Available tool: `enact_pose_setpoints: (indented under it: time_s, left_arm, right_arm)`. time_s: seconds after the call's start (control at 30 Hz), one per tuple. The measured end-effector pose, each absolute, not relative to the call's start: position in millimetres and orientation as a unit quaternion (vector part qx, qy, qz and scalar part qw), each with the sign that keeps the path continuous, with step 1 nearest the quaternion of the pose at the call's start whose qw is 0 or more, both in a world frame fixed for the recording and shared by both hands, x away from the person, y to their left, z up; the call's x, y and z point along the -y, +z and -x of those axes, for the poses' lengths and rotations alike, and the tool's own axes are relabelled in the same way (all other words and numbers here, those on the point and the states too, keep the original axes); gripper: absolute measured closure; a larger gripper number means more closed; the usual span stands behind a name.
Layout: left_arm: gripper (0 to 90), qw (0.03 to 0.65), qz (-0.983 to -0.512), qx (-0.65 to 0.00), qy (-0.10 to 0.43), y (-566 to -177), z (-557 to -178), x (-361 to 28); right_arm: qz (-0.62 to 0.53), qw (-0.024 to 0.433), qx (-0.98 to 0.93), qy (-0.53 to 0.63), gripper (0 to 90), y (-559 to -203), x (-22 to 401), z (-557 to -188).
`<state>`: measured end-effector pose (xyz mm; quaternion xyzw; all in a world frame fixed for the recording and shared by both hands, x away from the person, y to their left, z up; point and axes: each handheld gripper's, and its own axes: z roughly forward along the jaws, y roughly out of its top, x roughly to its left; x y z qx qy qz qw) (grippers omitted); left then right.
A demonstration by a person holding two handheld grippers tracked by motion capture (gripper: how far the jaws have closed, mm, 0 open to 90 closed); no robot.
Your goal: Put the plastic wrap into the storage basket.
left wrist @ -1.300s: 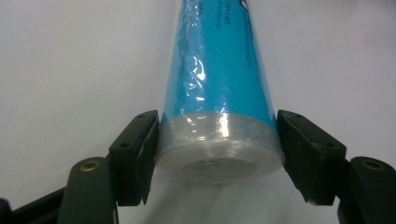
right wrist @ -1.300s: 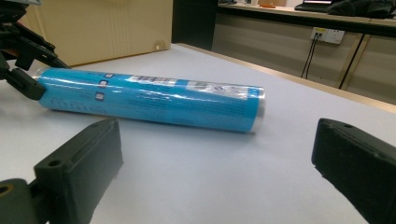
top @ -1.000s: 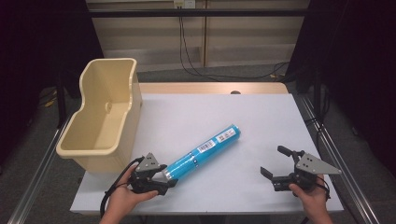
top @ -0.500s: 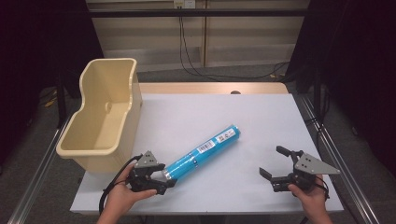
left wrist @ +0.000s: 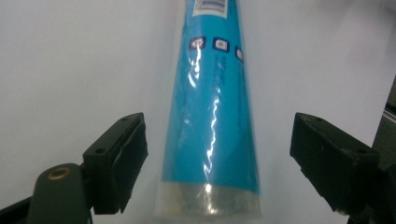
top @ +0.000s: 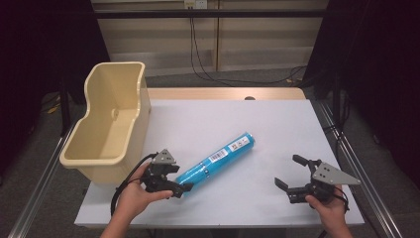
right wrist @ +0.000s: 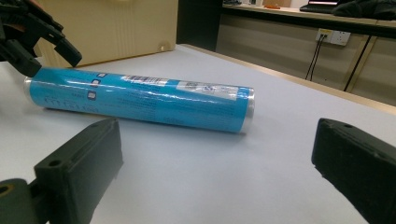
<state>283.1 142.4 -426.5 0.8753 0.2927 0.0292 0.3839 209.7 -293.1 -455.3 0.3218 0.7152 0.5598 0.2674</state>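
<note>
A long blue tube in clear wrap lies diagonally on the white table. My left gripper is at its near left end and stands open. In the left gripper view the two jaws flank that end of the tube, with a gap on each side of my left gripper. My right gripper is open near the front right, apart from the tube. In the right gripper view the tube lies sideways beyond my right gripper, with the left gripper at its far end.
A tall beige plastic bin stands on the table's left side, just behind the left hand, and its wall rises behind the tube. Metal rails run along both table sides. Cables hang by the back wall.
The left gripper has shifted slightly forward at the tube's near end. The tube and the right gripper have stayed where they were.
</note>
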Motion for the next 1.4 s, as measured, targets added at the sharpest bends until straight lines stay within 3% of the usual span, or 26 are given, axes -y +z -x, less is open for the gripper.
enact_pose_setpoints:
  time_s: [0.53, 1.4]
  left_arm:
    - [18.7, 0.345, -0.897, -0.277, 0.016, -408.7, -328.6, -87.1]
    - [20.4, 0.285, -0.916, -0.283, -0.017, -426.2, -364.2, -32.6]
  right_arm:
    - [-0.322, 0.268, -0.713, 0.562, 1.5, -454.3, 295.2, -209.1]
    - [-0.32, 0.268, -0.712, 0.564, 1.5, -453.4, 295.4, -208.5]
